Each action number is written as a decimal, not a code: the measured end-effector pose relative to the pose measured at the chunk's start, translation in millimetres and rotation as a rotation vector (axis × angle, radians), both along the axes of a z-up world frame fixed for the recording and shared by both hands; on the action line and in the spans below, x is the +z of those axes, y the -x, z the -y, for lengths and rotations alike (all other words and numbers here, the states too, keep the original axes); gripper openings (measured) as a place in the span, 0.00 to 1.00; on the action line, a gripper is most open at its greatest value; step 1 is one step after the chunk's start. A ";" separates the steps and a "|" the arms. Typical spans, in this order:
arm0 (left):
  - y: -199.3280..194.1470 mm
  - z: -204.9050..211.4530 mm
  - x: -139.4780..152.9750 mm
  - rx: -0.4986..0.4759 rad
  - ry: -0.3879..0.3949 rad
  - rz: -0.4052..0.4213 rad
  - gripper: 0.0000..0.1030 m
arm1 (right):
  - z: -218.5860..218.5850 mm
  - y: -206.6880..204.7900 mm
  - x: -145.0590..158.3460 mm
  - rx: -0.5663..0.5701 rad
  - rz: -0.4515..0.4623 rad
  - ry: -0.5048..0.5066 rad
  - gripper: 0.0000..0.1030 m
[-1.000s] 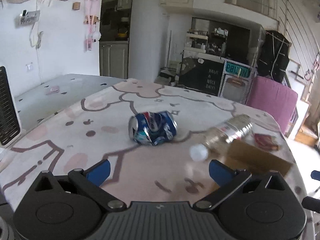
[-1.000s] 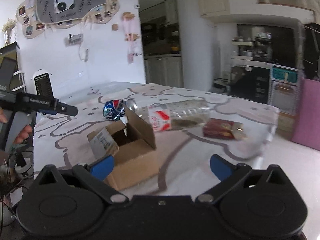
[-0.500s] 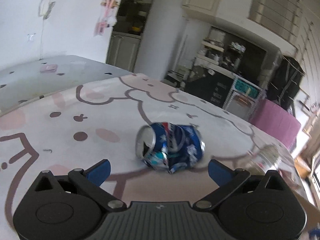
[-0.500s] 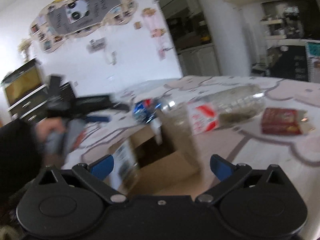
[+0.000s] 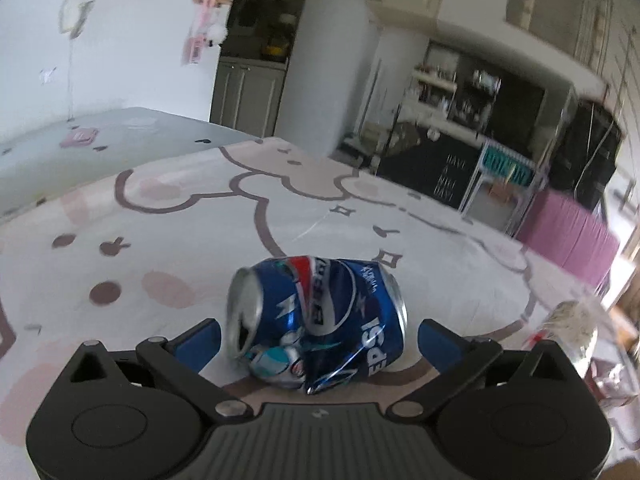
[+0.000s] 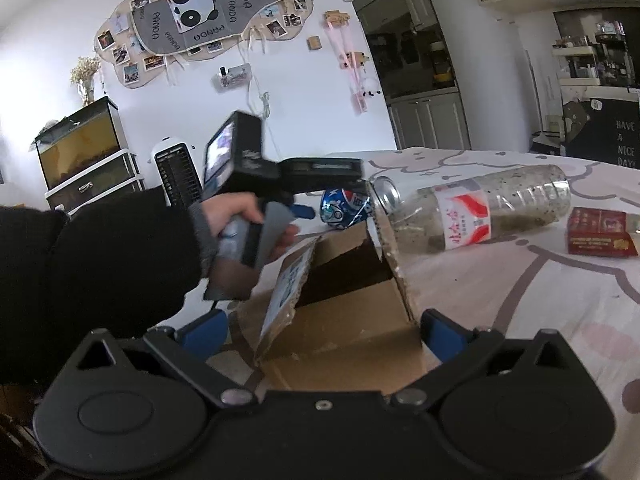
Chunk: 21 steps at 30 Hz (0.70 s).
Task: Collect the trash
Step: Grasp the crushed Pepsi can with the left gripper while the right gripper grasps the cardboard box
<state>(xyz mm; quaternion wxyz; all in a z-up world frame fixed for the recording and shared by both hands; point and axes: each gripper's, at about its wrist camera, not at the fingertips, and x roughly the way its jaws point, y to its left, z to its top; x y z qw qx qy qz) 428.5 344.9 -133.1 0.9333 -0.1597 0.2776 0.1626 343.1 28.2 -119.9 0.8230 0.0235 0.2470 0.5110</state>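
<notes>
A crushed blue Pepsi can (image 5: 316,324) lies on its side on the patterned tablecloth (image 5: 168,240). My left gripper (image 5: 318,340) is open, its blue fingertips on either side of the can without touching it. In the right wrist view the same can (image 6: 344,208) shows beyond an open cardboard box (image 6: 340,304). My right gripper (image 6: 322,332) is open just in front of the box, with the box's near corner between its fingers. A clear plastic bottle (image 6: 480,208) with a red-and-white label lies behind the box. A red packet (image 6: 598,232) lies at the right.
A person's hand (image 6: 240,216) in a black sleeve (image 6: 100,264) holds the left gripper over the table's left side. In the left wrist view the bottle (image 5: 572,328) is blurred at the right edge. A pink chair (image 5: 572,240) stands past the table's far edge.
My left gripper has moved forward until its fingers flank the can. My right gripper has closed in on the cardboard box. Both have stayed open.
</notes>
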 end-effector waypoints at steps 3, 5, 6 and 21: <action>-18.9 4.3 2.5 0.007 -0.028 -0.066 1.00 | 2.2 -2.4 -0.3 -0.010 -0.012 -0.010 1.00; -31.6 6.1 3.0 0.022 -0.043 -0.109 1.00 | 2.7 -2.3 -0.6 -0.016 -0.018 -0.014 1.00; -36.1 6.8 2.9 0.034 -0.049 -0.127 1.00 | 2.4 -2.1 -0.6 -0.021 -0.020 -0.012 1.00; -50.2 -3.4 1.0 0.132 0.005 -0.148 0.99 | -18.7 4.8 3.4 -0.068 0.073 0.140 1.00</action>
